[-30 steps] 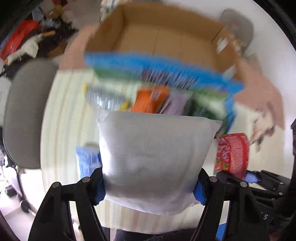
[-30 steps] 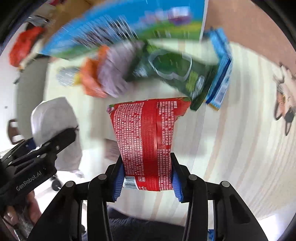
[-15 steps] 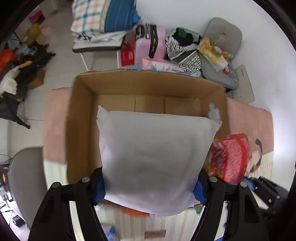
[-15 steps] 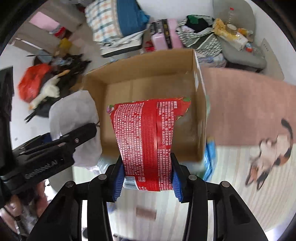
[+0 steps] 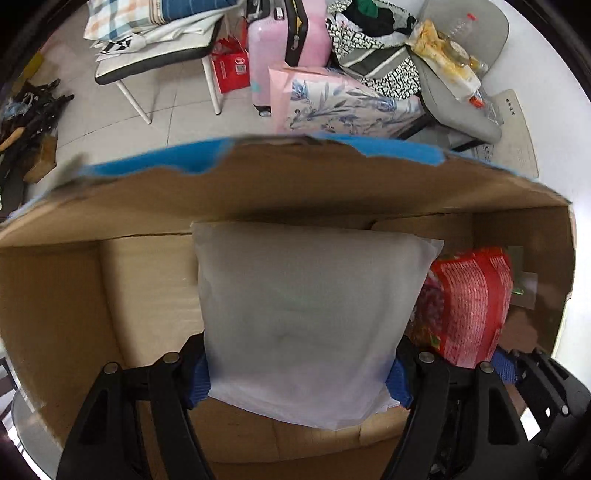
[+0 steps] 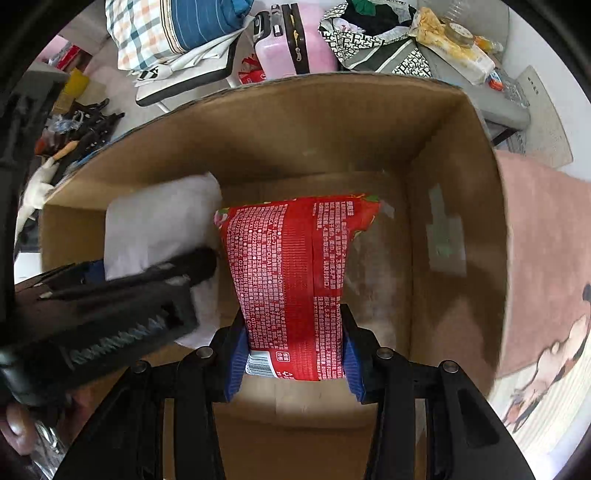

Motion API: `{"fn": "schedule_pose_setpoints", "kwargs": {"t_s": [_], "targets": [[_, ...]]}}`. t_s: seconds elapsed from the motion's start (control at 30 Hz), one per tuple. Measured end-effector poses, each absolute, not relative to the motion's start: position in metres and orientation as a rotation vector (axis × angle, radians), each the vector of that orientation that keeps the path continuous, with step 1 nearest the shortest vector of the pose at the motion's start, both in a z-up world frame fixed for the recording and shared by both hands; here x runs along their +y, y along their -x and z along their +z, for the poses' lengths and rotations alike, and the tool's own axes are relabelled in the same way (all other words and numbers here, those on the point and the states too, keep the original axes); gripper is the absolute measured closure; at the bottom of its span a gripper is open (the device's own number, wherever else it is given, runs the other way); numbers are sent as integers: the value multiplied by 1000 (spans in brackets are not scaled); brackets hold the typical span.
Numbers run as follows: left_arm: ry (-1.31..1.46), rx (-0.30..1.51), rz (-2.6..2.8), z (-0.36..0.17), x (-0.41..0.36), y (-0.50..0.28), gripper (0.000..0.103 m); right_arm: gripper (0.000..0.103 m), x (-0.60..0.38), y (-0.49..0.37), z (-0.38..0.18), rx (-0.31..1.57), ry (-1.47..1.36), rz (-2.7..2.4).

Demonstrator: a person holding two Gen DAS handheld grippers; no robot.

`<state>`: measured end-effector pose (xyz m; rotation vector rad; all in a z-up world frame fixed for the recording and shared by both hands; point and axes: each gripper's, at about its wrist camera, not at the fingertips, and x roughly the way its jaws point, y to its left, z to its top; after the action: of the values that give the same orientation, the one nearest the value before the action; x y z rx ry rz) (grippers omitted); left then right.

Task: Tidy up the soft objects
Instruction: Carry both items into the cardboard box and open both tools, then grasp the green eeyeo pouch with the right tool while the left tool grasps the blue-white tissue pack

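Observation:
An open cardboard box (image 5: 295, 184) fills both views from above. My left gripper (image 5: 299, 380) points down into it with a white soft pack (image 5: 306, 314) between its blue pads. Its jaws are opening, and the pads still touch the pack's sides. Just to the right, my right gripper (image 6: 295, 363) is shut on a red printed snack pack (image 6: 295, 266), which hangs over the box floor. In the right wrist view the white soft pack (image 6: 155, 221) sits to the left of the red one. The red snack pack (image 5: 472, 302) also shows in the left wrist view.
The box's right wall (image 6: 454, 184) stands close to the red pack. Behind the box are a pink suitcase (image 5: 291, 40), a floral bag (image 5: 332, 103), bedding on a chair (image 5: 155, 33) and a cluttered grey chair (image 5: 458, 74). A pink rug (image 6: 546, 258) lies to the right.
Both grippers travelled from above the striped table with its snack packs to over the box, then sank inside it. Each still carries its pack.

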<state>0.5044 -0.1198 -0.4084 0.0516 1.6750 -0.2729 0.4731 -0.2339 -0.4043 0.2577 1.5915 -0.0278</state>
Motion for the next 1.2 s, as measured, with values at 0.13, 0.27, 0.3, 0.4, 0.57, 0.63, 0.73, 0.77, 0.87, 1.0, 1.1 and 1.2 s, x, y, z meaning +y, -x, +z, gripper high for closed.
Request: {"fn": "schedule_pose_setpoints", "kwargs": {"t_s": [0.13,0.27,0.3,0.4,0.57,0.63,0.73,0.77,0.87,1.0,1.1,1.2], "targets": [[-38,1686,-276,-408,-121,-502,28,55,-233,-492,-419,1599,-211,-50],[-51,1688,-275,-402,-122,-505,23,42,-234,-496,-417,1605,-203,-55],[-84,1668,-267,-396,-123,-503,16,33,-235,-494,-413,1602,-201,-56],[-117,1619,-266,-376,-121,-499,3,26,-238,-492,-401,1597,-239,-51],[-117,1509,-239,-326,-100,-477,1,16,-234,-479,-364,1573,-178,-49],[-97,1468,-222,-308,-90,-467,0,8,-230,-469,-348,1554,-143,-44],[-86,1412,-191,-285,-78,-452,0,0,-222,-449,-324,1522,-119,-29],[-85,1395,-188,-276,-74,-443,0,0,-219,-441,-316,1508,-108,-25],[-74,1376,-177,-262,-67,-424,0,0,-211,-420,-293,1430,-82,-26],[-53,1310,-137,-236,-61,-391,0,0,-202,-393,-268,1352,-89,20],[-56,1261,-125,-217,-61,-364,0,0,-194,-371,-249,1315,-51,56],[-135,1192,-89,-205,-60,-325,0,0,-187,-341,-232,1289,36,95]]}}
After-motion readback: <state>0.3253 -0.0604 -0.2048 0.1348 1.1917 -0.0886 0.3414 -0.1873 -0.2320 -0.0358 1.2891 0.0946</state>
